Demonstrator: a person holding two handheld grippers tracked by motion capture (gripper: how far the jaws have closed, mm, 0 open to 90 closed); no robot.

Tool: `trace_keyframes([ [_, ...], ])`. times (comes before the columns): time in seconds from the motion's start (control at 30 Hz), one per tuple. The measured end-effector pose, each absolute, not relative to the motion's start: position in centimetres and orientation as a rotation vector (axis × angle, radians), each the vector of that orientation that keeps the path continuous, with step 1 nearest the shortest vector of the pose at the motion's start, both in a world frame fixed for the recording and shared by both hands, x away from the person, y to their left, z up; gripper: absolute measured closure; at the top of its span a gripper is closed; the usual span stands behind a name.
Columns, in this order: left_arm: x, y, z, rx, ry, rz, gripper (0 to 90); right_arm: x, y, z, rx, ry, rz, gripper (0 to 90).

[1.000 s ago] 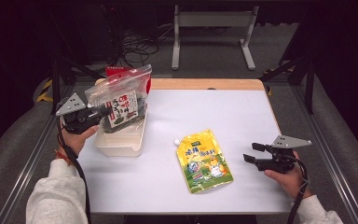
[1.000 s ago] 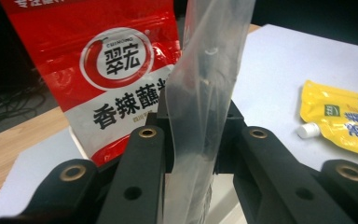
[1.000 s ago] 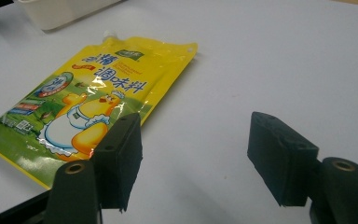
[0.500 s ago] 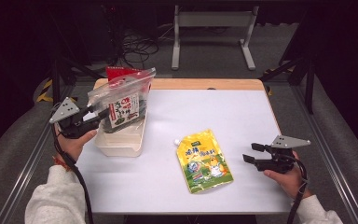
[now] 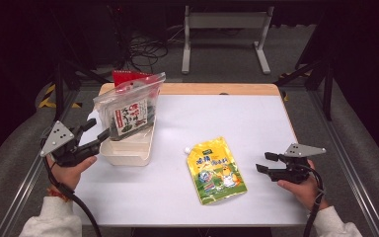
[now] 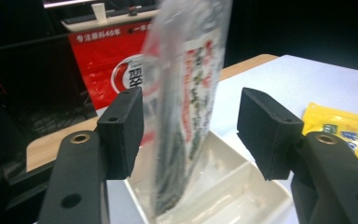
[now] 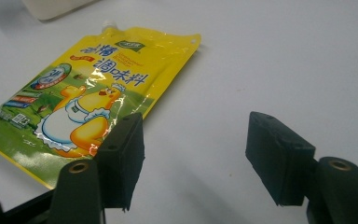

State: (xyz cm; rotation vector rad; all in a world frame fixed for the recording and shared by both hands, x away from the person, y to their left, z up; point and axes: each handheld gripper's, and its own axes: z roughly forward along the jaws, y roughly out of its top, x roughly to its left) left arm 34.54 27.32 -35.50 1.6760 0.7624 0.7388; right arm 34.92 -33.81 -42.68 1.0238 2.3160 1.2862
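Left gripper [image 5: 98, 139], jaws just opened off the clear seaweed bag [image 5: 128, 111] upright in the white bin [image 5: 128, 153] at left, could tip it by brushing past.

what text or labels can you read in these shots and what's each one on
"调味料": yellow pouch, in large white characters.
"专注调料40年": red bag, white line along its top.
Clear bag label: red and black print, too blurred to read.
Yellow pouch, green logo and small print: too small to read.

Glossy clear-plastic bag [image 5: 128, 106] (matt tray [image 5: 128, 150])
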Motion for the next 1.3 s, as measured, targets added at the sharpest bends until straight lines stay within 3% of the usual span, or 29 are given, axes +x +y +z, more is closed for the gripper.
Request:
trace_keyframes([
  [0.5, 30.4, 19.5, -38.9, 1.92, 0.578, 0.494, 37.1, 34.9, -32.0, -43.4, 0.986, 2.388, 1.244, 40.6],
  [0.53, 30.4, 18.3, -39.5, 1.942, 0.555, 0.425, 36.9, 34.9, -31.8, -43.5, 0.982, 2.395, 1.237, 40.9],
  [0.73, 31.7, 14.4, -42.3, 2.04, 0.529, 0.247, 35.7, 34.9, -30.7, -43.9, 0.962, 2.444, 1.24, 39.4],
  [1.0, 33.8, 10.6, -44.9, 2.113, 0.577, 0.1, 27.2, 34.7, -28.4, -44.6, 0.916, 2.527, 1.222, 36.7],
  [1.3, 35.7, 8.3, -46.0, 2.151, 0.629, 0.053, 17.2, 34.4, -27.7, -44.9, 0.896, 2.585, 1.216, 32.6],
])
